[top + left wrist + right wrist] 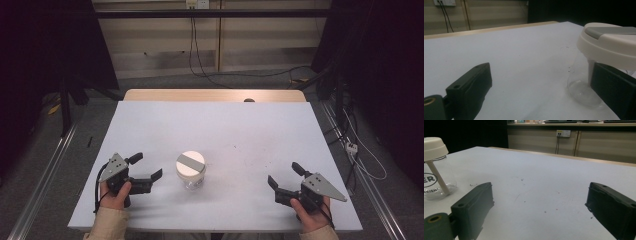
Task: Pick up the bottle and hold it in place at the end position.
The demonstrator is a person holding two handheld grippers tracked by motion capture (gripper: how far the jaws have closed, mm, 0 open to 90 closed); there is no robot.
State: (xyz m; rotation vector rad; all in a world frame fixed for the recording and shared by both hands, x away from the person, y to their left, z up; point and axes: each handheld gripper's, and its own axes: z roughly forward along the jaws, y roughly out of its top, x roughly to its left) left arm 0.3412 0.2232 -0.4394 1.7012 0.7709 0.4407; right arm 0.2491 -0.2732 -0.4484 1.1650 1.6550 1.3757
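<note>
**Both grippers rest wide open on either side of a lidded jar**

A clear jar [191, 179] with a cream lid [190, 163] stands upright on the pale worktop [215, 130], toward the near edge and a little left of the middle; a grey strip runs slantwise across the top of the lid; in the right gripper view a cream stem drops from under the lid down into the glass, and dark lettering shows on the jar's wall, cut off by the frame edge.

The left gripper [146, 167] sits near the worktop's near left corner, held in the person's left hand [116, 196]; its jaws stand wide apart with nothing between them, and they point toward the jar, which is just beside it; in the left gripper view the jar rises close behind the right-hand jaw, apart from it so far as can be told.

The right gripper [284, 175] sits near the near right corner in the person's right hand [310, 212]; its jaws are likewise spread wide and hold nothing; it lies well apart from the jar, which in the right gripper view stands at the far left; a few small dark specks mark the worktop between them.
</note>
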